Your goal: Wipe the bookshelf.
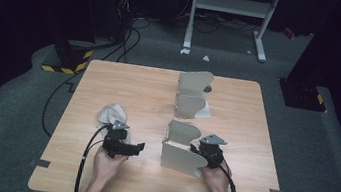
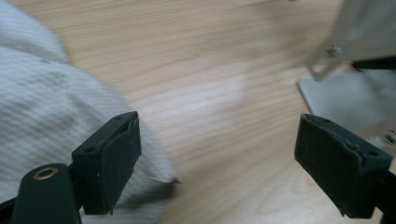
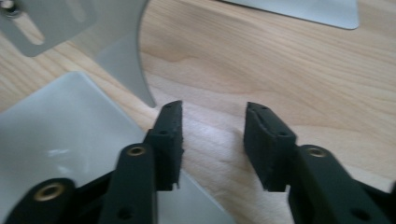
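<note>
A crumpled white cloth [image 1: 111, 113] lies on the wooden table [image 1: 134, 86], left of centre. A grey bent metal stand [image 1: 178, 155] sits near the front, and a second grey stand [image 1: 192, 96] is behind it. My left gripper [image 1: 137, 148] points right, just in front of the cloth. In the left gripper view the left gripper [image 2: 224, 140] is wide open over bare wood, with the cloth [image 2: 42, 107] beside its left jaw and the near stand [image 2: 345, 88] ahead. My right gripper [image 1: 197, 150] is at the near stand's right edge. The right gripper [image 3: 212, 126] is partly open with wood in the gap, and the stand's plate [image 3: 60, 130] lies under its left jaw.
The far stand's flat base [image 3: 299, 9] lies ahead of the right gripper. Off the table, cables [image 1: 126, 39] run across the grey floor, a black and yellow striped block [image 1: 70, 56] sits at back left, and a white frame [image 1: 230, 13] stands behind.
</note>
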{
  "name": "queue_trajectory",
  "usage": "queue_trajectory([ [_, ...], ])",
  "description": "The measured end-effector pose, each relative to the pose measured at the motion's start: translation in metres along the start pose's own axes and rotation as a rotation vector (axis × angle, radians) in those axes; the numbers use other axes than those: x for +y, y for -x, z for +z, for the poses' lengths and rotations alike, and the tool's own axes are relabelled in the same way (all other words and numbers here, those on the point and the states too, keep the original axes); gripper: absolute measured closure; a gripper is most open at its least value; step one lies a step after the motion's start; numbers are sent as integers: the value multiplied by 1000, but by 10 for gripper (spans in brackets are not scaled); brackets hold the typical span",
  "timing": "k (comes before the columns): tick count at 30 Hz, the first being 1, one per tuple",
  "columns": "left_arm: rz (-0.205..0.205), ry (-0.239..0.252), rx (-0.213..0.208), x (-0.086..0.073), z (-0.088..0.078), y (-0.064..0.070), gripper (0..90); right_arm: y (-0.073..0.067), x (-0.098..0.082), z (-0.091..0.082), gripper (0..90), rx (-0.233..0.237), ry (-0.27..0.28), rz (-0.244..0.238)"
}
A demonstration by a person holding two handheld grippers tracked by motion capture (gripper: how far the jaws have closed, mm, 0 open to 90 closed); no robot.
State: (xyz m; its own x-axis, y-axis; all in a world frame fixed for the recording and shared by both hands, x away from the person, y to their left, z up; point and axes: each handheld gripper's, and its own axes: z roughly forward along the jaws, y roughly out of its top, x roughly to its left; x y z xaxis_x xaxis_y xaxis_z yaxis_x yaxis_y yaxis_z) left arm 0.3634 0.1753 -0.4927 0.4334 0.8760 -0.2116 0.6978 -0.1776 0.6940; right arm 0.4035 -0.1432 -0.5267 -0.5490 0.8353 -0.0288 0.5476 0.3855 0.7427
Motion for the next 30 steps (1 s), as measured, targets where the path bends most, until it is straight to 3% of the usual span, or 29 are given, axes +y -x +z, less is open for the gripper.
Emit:
queue_trajectory([
  [7,42,-25,-71,-7,6,16,150,-9,-1,-1,723,33,6,-17],
  [11,73,-29,-87,-9,10,28,148,-10,2,1,731,48,4,-1],
  [17,84,-27,-122,-11,11,37,138,-20,8,8,725,34,7,-32],
  [19,87,-28,-118,-10,10,39,146,-27,11,12,730,32,7,-44],
  [26,81,-29,-91,-9,15,40,155,-33,18,20,726,37,8,-54],
  [30,56,-16,-56,-8,14,32,164,-37,24,26,724,28,10,-41],
])
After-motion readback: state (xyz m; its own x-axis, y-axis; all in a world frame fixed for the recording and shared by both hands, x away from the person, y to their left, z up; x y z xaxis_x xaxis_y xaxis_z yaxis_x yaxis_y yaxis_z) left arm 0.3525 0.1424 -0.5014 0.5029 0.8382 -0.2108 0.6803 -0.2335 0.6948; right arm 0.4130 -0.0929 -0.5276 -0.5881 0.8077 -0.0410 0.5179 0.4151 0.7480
